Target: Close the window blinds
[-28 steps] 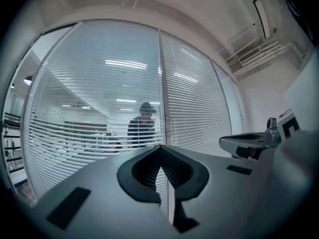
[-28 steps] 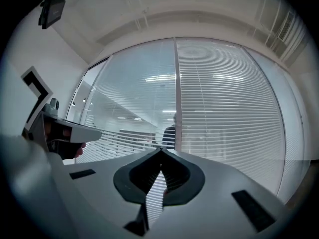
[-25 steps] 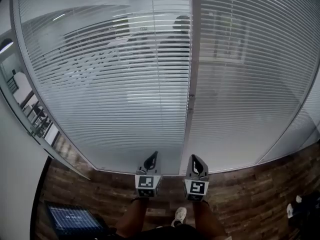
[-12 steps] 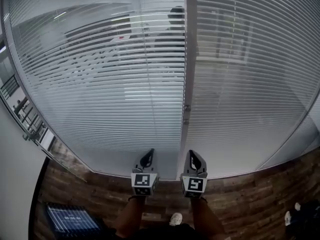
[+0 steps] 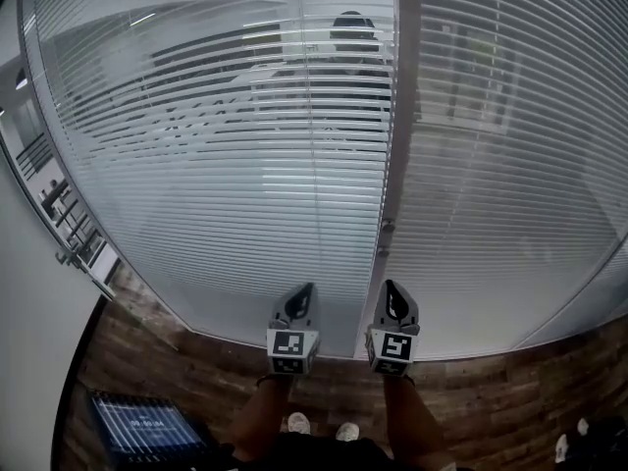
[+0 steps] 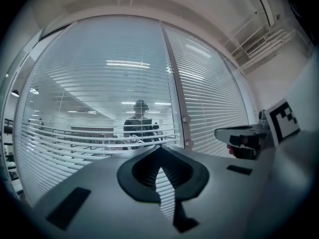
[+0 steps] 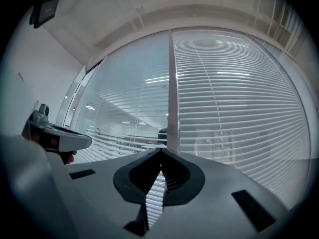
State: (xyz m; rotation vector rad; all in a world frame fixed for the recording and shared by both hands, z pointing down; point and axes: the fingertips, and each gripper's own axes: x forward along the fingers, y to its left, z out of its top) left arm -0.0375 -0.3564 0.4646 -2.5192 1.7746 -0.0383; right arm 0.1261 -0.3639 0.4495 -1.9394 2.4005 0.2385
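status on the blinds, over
Left gripper and right gripper shut, empty. Left-pane blinds open, person visible behind. Right-pane blinds nearly closed. Nothing blocking.

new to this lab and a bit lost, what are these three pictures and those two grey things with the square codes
No robot here: someone holds a claw in each hand. The head view looks down on the left claw and right claw, both shut and empty. The other two pictures come from cameras riding on each claw, looking along its jaws. Ahead, the left blind has open slats, so a person behind the glass shows; the right blind looks nearly closed. Below is a wood floor.
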